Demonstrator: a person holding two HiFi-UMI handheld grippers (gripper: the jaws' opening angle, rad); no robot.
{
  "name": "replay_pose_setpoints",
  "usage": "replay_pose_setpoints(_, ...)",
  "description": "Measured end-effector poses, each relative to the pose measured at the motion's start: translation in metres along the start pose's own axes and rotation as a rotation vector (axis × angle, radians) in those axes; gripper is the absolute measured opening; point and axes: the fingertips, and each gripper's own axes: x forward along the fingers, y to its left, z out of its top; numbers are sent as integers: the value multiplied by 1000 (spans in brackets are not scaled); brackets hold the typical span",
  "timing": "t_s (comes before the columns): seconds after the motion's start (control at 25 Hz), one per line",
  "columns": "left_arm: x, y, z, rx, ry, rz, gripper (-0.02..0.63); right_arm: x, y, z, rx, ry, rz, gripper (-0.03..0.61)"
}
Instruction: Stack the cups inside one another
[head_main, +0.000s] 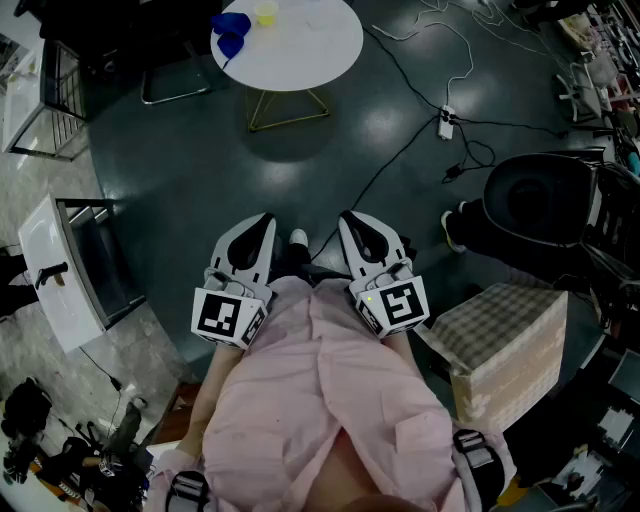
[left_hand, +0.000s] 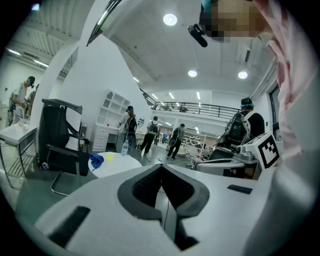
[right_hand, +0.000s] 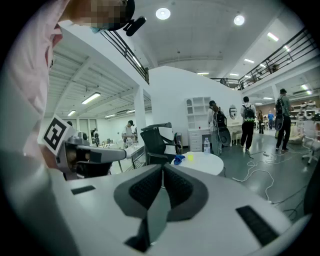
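1. A large hall with a dark floor; at the far side stands a round white table (head_main: 300, 50), and a power strip (head_main: 447, 122) with trailing cables lies on the floor to its right; a checked box (head_main: 505, 345) sits near, on the right.
2. The cups are all on that table, toward its left edge: blue cups (head_main: 231, 30), seemingly two, and a yellow cup (head_main: 265, 14) just beside them; they look apart rather than nested, though they are too small to tell how each one lies; the right gripper view also shows a water bottle (right_hand: 206, 145) on the table.
3. The left gripper (head_main: 262, 222) and the right gripper (head_main: 352, 222) are held side by side close to the person's chest, pointing toward the table and well apart from it.
4. In each gripper view the jaws are pressed together with nothing between them.
5. Judged from this, the stacking has not begun; no cup is lifted or seated in another.
6. All of it is left: walk to the table, open the jaws, take one cup, set it inside another, then do the same with the remaining one.
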Motion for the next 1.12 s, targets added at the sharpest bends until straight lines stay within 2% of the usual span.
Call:
replay_pose_setpoints(0.64, 7, -13, -8, -6, 8, 8, 18, -11, -11, -11, 14, 12, 5, 36)
replay_pose_setpoints(0.8, 13, -20, -13, 5, 17, -13, 18, -16, -17, -18, 24, 16, 2, 37)
replay_pose_setpoints(1.12, 38, -23, 6, 24, -5, -23, 18, -7, -35, -6, 54, -31, 31, 37)
